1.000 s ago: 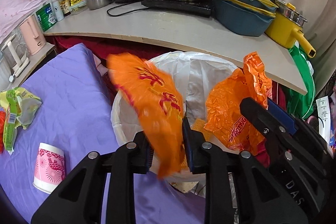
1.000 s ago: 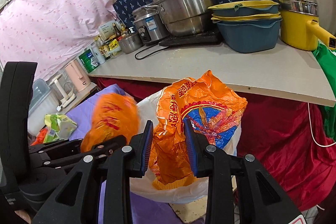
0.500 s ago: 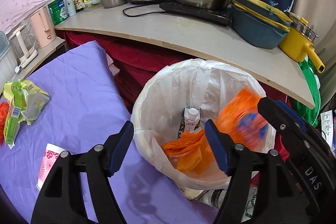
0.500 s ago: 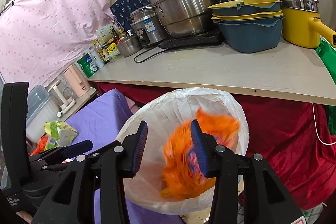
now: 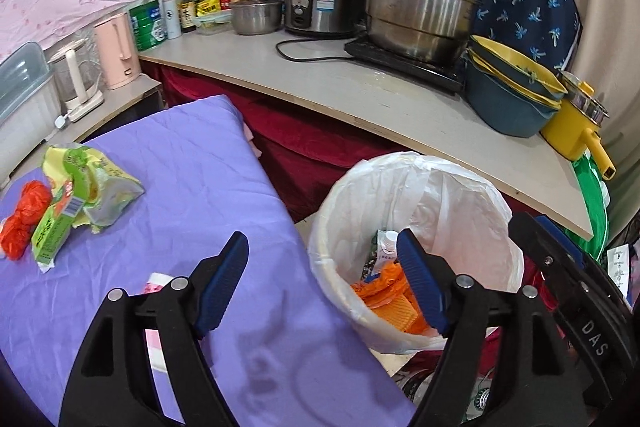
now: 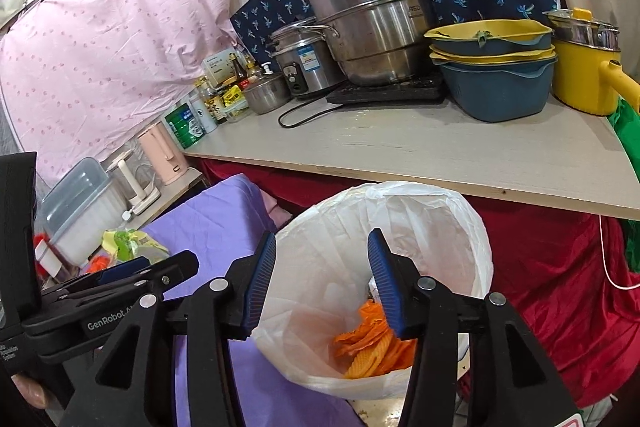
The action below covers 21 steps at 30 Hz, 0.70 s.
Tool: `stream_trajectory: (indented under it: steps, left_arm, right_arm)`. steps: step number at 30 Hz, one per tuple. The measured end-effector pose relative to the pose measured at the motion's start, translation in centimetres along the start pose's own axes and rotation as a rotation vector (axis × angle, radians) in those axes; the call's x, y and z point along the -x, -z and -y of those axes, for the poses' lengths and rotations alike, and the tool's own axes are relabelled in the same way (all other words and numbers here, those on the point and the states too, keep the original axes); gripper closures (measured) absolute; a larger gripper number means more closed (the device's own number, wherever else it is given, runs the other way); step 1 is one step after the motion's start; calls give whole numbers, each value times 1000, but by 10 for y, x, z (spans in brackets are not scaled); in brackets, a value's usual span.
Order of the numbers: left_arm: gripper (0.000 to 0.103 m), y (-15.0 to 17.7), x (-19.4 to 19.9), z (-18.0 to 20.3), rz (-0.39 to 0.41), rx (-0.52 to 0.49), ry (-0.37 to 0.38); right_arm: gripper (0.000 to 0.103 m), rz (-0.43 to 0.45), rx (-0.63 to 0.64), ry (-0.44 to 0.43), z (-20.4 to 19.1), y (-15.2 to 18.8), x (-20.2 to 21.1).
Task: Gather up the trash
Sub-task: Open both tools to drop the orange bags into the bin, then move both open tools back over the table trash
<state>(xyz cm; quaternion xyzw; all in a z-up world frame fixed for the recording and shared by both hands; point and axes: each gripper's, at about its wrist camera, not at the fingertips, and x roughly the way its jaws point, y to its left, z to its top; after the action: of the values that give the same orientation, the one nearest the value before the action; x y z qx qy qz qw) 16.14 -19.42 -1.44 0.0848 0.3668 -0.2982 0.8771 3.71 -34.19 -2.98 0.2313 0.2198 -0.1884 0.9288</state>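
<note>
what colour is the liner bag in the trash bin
White, slightly see-through liner bag; the right wrist view shows it best.

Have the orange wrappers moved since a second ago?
Yes. The orange wrappers dropped from both claws into the white-lined bin; both claws' jaws have just been opening, nothing between them.

Pink cup (image 5: 154, 281) mostly hidden, perhaps behind left fingers (image 5: 222, 285).

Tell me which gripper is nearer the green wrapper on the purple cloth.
Left. The left gripper hangs over the cloth edge beside the bin, toward the green wrapper. The right gripper sits over the bin, farther away.
</note>
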Motion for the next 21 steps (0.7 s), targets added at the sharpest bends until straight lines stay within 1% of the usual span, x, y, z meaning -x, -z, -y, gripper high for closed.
stream_trajectory:
  steps: [2, 4, 7, 11, 17, 21]
  left_arm:
    - [29, 2, 7, -10, 5, 14, -19]
    - [26, 4, 13, -20, 12, 29, -33]
    - [25, 9, 23, -36, 19, 45, -60]
    - [25, 18, 37, -60, 27, 64, -96]
    - [24, 33, 56, -109, 20, 128, -145]
    - [24, 41, 66, -147, 18, 161, -195]
  right_arm:
    - [52, 3, 7, -11, -8, 1, 4]
    - [51, 1, 18, -27, -19, 4, 8]
    - [48, 0, 40, -51, -37, 9, 13]
    - [47, -19, 73, -87, -61, 19, 14]
    - [47, -71, 113, -157, -106, 41, 11]
    - [47, -102, 143, -200, -139, 54, 4]
